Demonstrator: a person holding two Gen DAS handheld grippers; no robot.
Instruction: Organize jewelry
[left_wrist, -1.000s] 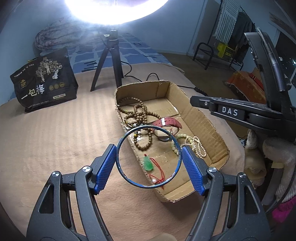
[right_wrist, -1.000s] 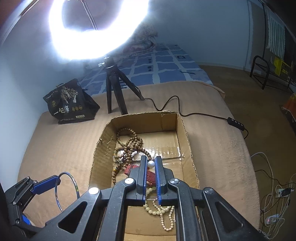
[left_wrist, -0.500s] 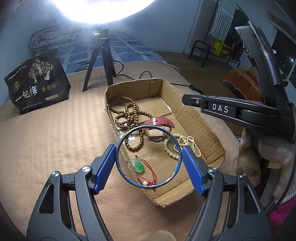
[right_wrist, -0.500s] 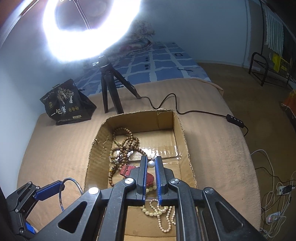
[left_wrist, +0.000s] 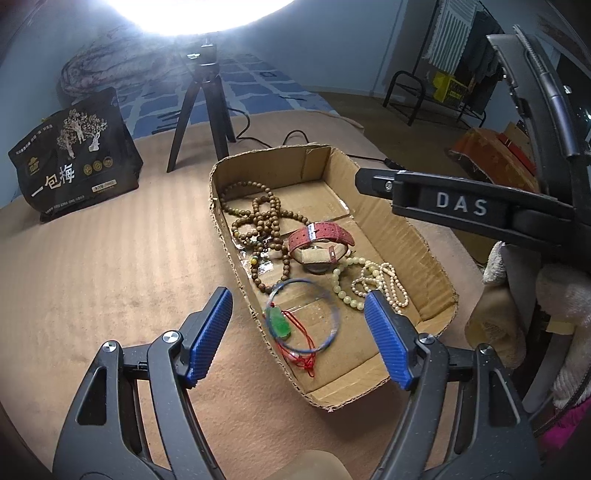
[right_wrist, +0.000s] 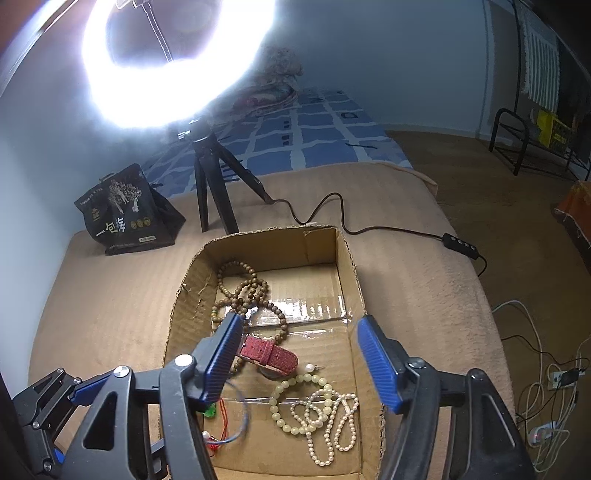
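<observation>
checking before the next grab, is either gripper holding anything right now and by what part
Nothing is held. The blue bangle lies in the cardboard box, clear of the left gripper; the right gripper is empty.

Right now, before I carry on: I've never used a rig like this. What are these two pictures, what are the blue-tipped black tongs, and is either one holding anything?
There is no robot here. A person holds a two-finger clamp in each hand, and a fisheye camera on each clamp looks along its blue pads. One picture looks out from the left gripper, the other from the right gripper.

Both point down at a cardboard box on a tan blanket. In the box lie brown bead strands, a red watch strap, pale beads and pearls, a green pendant and a blue bangle. The bangle is blurred and clear of the left pads.

The right jaws have just been opening, and nothing sits between them. Neither gripper holds anything.
</observation>
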